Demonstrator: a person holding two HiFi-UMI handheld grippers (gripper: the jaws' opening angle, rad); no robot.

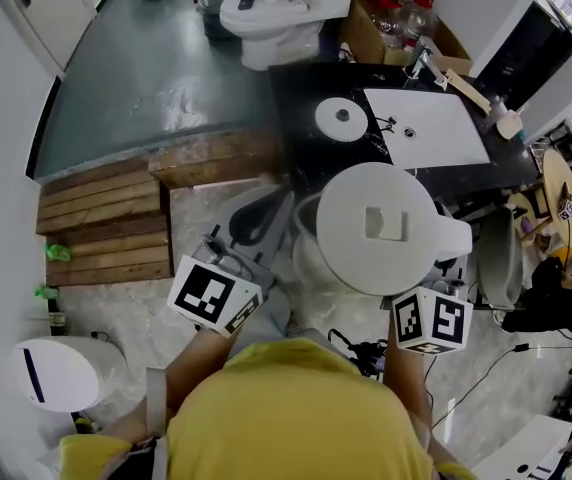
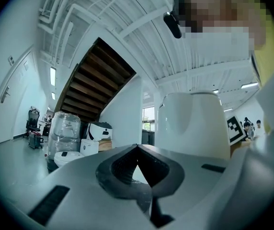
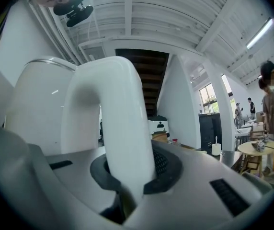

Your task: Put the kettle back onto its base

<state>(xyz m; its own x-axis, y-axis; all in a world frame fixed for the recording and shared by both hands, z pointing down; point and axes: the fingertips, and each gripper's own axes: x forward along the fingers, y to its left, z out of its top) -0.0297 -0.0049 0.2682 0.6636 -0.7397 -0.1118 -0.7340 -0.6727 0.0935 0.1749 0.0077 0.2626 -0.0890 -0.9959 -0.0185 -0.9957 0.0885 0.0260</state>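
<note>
Task state: not finished. The kettle (image 1: 378,226) is off its base (image 1: 342,118) and hangs in the air at the middle of the head view. We look straight down on its round lid. The base, a white disc with a dark centre stud, lies bare on the dark counter (image 1: 301,93) in the upper middle of the frame, just left of the white sink (image 1: 436,133) and well apart from the kettle.

Right gripper (image 3: 130,174): jaws closed to a narrow gap and clamped on the kettle's handle (image 3: 113,128), which runs up between them in an arch.

Left gripper (image 2: 138,150): jaws drawn together with nothing between them. It sits beside the kettle body and we see no contact.

Orientation: the kettle stands upright with its long axis vertical and its lid on top. The handle sticks out toward the right of the head view. We cannot make out the spout for certain.

Left to do, as we judge it: carry the kettle up-frame over the disc, centre it on the stud, lower it and let go.
</note>
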